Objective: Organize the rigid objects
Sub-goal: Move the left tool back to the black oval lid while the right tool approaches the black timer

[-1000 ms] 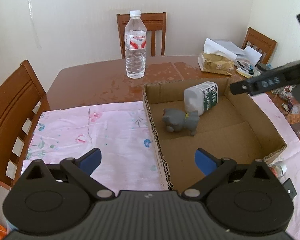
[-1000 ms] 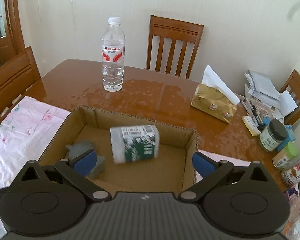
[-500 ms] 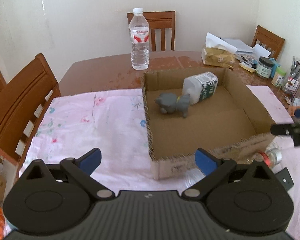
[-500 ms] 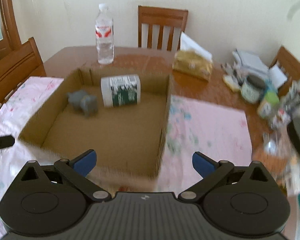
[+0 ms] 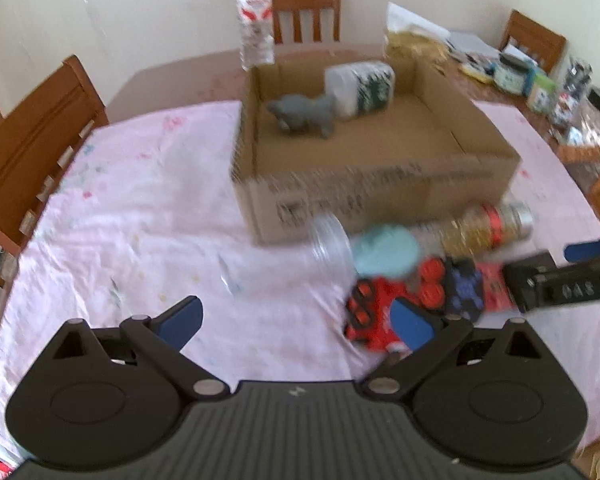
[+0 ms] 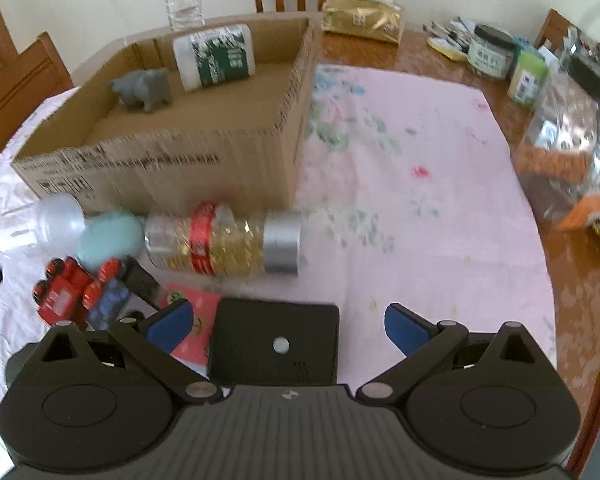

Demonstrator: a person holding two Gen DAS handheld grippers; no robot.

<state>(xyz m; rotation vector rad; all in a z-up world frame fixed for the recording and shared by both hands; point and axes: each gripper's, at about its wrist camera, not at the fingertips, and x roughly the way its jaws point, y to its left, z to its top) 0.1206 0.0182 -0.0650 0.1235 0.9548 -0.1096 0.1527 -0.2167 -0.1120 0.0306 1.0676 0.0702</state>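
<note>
Two things already lie inside the cardboard box [image 5: 380,152] in your left wrist view: a grey toy animal [image 5: 304,114] and a white bottle with a green label [image 5: 360,86] on its side against the far wall. Your left gripper [image 5: 296,320] stands wide and holds nothing. Ahead of it, just outside the box's near wall, the loose pieces crowd together on the pink cloth [image 5: 140,220]: a clear plastic cup [image 5: 328,240] on its side, a pale blue piece [image 5: 386,254], a red toy truck [image 5: 376,312] and a gold bottle [image 5: 488,226]. They look to be touching, so closing on one could nudge the next; the cup and the bottle may roll. Motion blur also hides their edges.

From the right wrist, your right gripper [image 6: 286,324] is also wide and empty, with a flat black device [image 6: 274,344] lying between its fingers near the table's front edge. The gold bottle [image 6: 224,240] lies just beyond it, along the box's near wall [image 6: 160,176], and the truck [image 6: 66,288] sits to the left. Come down carelessly and a finger may land on the red card [image 6: 192,328] beside the device. Both grippers are aimed at the same cluster, so they could collide.
</note>
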